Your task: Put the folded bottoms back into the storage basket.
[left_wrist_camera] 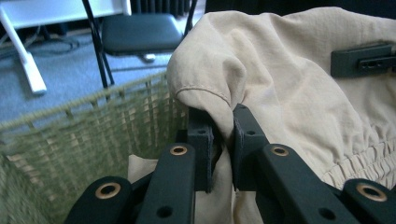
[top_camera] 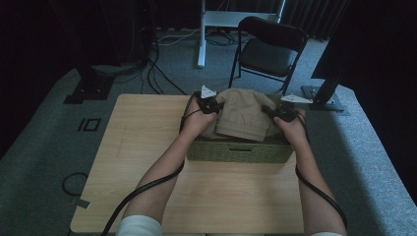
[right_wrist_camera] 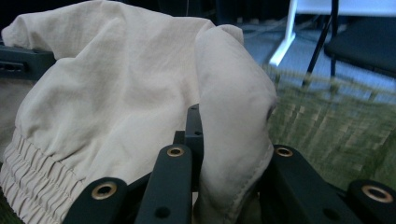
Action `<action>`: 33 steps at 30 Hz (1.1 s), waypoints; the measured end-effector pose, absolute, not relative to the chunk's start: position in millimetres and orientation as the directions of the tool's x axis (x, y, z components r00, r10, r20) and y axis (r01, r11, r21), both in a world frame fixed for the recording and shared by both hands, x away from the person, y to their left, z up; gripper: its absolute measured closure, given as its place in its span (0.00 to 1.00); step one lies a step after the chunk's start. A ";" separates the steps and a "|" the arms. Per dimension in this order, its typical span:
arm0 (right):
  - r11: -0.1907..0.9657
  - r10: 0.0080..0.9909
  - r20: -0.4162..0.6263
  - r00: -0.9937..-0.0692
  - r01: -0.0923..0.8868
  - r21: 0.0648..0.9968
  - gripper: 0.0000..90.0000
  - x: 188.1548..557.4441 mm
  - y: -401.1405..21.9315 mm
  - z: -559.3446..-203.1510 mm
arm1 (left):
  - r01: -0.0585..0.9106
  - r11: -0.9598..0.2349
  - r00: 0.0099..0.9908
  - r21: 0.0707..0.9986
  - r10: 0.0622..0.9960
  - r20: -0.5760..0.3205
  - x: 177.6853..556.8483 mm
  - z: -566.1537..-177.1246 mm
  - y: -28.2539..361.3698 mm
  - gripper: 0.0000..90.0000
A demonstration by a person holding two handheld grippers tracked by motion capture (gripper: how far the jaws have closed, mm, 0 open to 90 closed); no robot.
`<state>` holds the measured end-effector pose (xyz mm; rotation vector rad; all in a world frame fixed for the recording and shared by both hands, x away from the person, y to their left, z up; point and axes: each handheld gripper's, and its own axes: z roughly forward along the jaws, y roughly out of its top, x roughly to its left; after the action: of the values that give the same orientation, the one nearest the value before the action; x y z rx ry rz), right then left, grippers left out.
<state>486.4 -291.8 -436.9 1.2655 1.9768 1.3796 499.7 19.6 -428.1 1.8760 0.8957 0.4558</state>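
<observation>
left claw (left_wrist_camera: 223,135) pinching beige garment (top_camera: 243,115) | right claw (right_wrist_camera: 229,140) pinching it | garment over green basket (top_camera: 236,151)

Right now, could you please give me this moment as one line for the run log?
left gripper: shut on beige garment | right gripper: shut on beige garment | garment: folded, held over green woven basket | basket: on wooden table

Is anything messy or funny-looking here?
Nothing broken or spilled. The beige garment is bunched up over the green basket, pinched at each side by the left gripper and right gripper.
</observation>
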 end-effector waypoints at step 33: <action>0.232 0.928 0.065 -0.368 0.703 0.672 0.68 521.0 -269.4 -497.6 | 0.570 -0.245 0.571 0.784 0.804 -0.163 521.5 -491.4 6.6 0.68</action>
<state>521.0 -269.4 -497.6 1.5089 2.1631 0.8927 521.5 6.6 -491.4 1.9420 1.1053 0.3436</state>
